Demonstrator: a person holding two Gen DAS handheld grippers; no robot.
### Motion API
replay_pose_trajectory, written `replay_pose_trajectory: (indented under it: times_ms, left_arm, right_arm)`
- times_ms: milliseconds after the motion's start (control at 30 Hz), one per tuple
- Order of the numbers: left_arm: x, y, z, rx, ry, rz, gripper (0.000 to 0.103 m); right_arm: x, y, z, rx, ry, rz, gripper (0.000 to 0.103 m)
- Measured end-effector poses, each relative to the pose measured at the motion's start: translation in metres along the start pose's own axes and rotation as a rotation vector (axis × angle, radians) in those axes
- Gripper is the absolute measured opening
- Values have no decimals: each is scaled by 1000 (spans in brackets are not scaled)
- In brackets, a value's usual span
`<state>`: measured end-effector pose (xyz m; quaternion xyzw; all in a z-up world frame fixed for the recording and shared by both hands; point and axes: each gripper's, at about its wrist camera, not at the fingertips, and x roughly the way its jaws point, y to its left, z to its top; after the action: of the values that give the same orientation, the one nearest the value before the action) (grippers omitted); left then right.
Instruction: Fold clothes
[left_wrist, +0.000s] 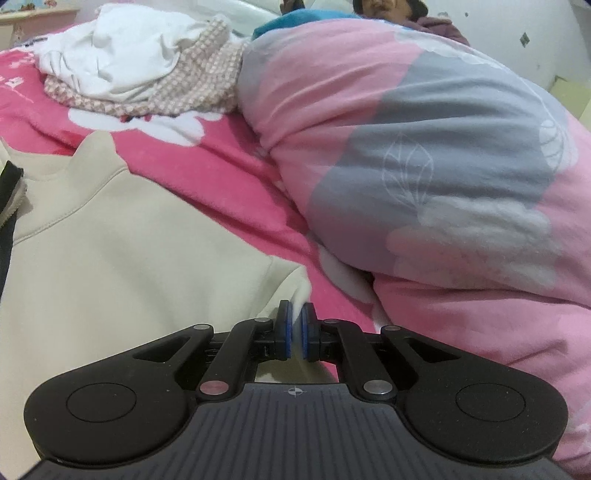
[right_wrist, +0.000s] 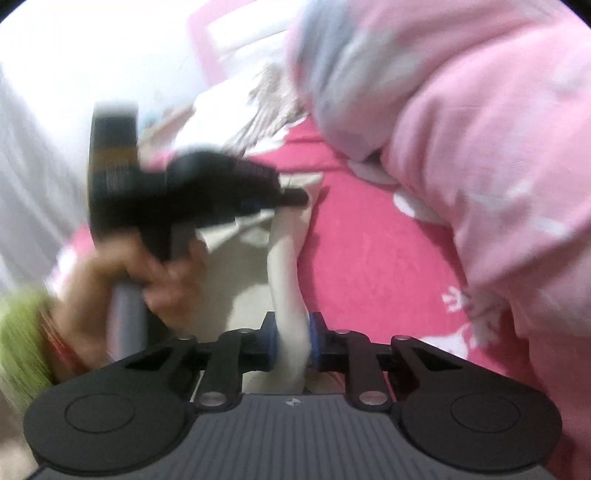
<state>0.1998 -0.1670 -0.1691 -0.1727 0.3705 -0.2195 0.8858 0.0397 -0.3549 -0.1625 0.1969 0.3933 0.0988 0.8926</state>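
I had both grippers clamped on the cream garment: my left gripper (left_wrist: 295, 328) pinching its edge (left_wrist: 301, 295), my right gripper (right_wrist: 291, 343) squeezing a bunched fold. It lay ahead-left on the pink blanket (left_wrist: 229, 177), hardly folded; a white pile (left_wrist: 122, 62) waited beyond.

The sweatshirt (left_wrist: 110, 258) is plain cream. The bed sheet (left_wrist: 207, 166) is hot pink with white shapes. The quilt (left_wrist: 424, 166) has pink and grey patches with white leaf outlines. A white garment (left_wrist: 122, 59) lies on pink-and-white checked cloth (left_wrist: 199, 92). The claw pads (left_wrist: 287, 332) are blue.
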Motion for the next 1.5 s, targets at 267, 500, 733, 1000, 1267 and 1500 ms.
replay_pose_trajectory:
  times_ms: [267, 500, 733, 1000, 1267, 1500]
  left_arm:
    - [20, -15, -15, 99, -6, 19, 13]
    - [16, -7, 10, -66, 24, -50, 38]
    - [-41, 27, 58, -238, -90, -90, 48]
    - [-152, 115, 54, -304, -88, 84, 49]
    - [-290, 217, 13, -495, -104, 373, 49]
    - [-403, 287, 28, -601, -180, 611, 53]
  right_arm:
    - [5, -18, -15, 137, -11, -11, 27]
    - [-11, -8, -18, 97, -55, -94, 43]
    - [-34, 14, -22, -8, -143, -199, 42]
    - [-31, 56, -12, -166, -196, -121, 33]
    - [2, 119, -15, -302, -73, 88, 33]
    - [39, 190, -10, -442, 91, 278, 33]
